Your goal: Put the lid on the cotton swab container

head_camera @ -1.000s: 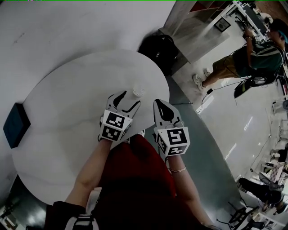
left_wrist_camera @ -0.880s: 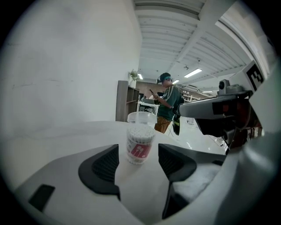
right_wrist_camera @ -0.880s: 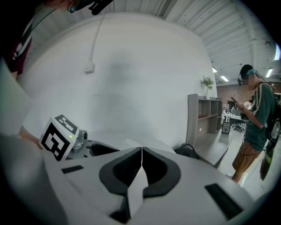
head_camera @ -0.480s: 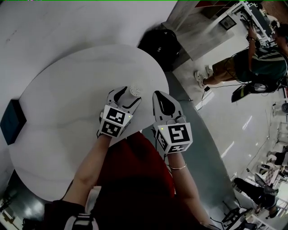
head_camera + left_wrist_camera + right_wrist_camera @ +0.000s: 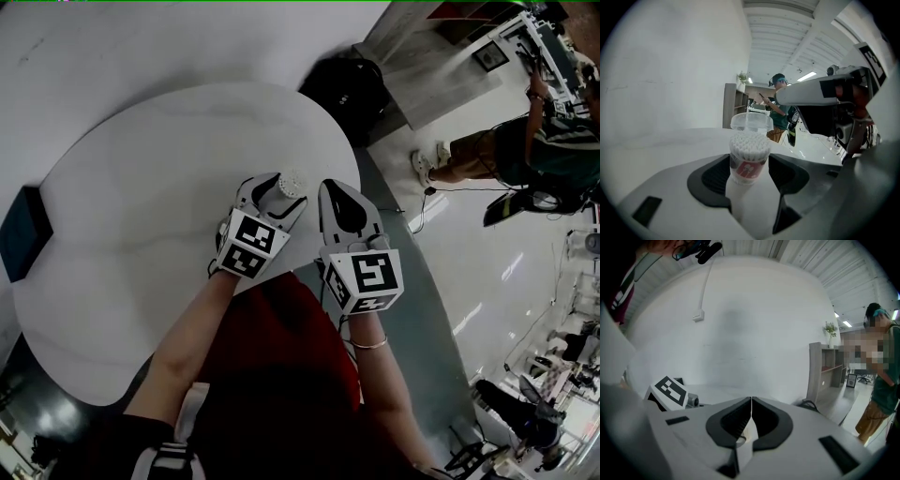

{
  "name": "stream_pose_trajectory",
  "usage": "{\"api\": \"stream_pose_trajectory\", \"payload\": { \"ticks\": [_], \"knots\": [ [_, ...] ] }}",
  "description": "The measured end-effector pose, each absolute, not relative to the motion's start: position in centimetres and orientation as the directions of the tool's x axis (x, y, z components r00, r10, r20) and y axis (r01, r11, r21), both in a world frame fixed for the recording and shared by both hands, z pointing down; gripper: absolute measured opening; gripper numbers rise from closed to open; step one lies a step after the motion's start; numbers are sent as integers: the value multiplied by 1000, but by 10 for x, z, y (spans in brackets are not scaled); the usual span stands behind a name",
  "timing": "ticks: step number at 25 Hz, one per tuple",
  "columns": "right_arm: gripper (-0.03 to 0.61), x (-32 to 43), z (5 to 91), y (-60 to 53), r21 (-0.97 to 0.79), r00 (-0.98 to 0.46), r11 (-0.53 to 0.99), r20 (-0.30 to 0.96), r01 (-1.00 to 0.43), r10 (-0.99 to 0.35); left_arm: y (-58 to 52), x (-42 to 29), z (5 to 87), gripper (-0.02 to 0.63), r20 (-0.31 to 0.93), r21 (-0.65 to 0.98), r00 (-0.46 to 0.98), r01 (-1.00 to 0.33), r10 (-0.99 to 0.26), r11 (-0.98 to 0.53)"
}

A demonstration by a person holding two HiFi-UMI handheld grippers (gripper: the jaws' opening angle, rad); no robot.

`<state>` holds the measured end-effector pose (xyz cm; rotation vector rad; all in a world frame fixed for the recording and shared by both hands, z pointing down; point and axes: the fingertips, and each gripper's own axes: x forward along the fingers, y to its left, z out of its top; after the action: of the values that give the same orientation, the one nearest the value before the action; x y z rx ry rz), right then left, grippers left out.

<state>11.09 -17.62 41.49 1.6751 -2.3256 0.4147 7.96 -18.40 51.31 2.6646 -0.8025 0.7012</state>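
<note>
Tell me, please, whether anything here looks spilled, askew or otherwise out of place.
Nothing looks spilled or damaged. The cotton swab container stands upright in the left claw, merely uncapped; its clear lid rests on the table just behind.

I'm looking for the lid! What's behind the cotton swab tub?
A clear lid stands just behind the cotton swab container, which sits between the left gripper's jaws. The swabs cover the lid's bottom, so whether it rests on the table can't be seen.
</note>
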Motion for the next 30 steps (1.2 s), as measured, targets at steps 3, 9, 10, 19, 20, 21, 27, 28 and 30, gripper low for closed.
{"api": "stream_pose_trajectory", "payload": {
  "ticks": [3, 9, 10, 19, 20, 21, 27, 28, 30],
  "knots": [
    [15, 106, 416, -179, -84, -323, 314, 362, -946, -875, -185, 79, 515, 259, 527, 101, 717, -586, -457, -804],
    [15, 95, 418, -185, -36, -346, 360, 383, -932, -857, -187, 79, 514, 259, 527, 87, 709, -594, -469, -800],
    [15, 93, 420, -186, -27, -349, 368, 391, -929, -852, -187, 79, 514, 259, 527, 86, 708, -595, -470, -799],
    [15, 78, 430, -193, -37, -409, 439, 441, -898, -799, -187, 79, 514, 259, 524, 81, 707, -597, -475, -798],
    [15, 77, 433, -193, -36, -410, 443, 450, -896, -793, -187, 79, 515, 259, 524, 82, 707, -596, -474, -799],
    [15, 75, 436, -193, -34, -411, 447, 459, -894, -788, -187, 79, 515, 259, 524, 84, 708, -595, -473, -799],
    [15, 67, 450, -189, -37, -420, 468, 508, -883, -752, -187, 79, 514, 259, 524, 86, 711, -592, -469, -801],
    [15, 65, 452, -189, -37, -422, 471, 513, -881, -748, -187, 79, 514, 259, 523, 86, 711, -592, -469, -801],
    [15, 63, 454, -188, -34, -423, 477, 521, -878, -741, -186, 79, 513, 259, 522, 86, 712, -591, -469, -802]
  ]
}}
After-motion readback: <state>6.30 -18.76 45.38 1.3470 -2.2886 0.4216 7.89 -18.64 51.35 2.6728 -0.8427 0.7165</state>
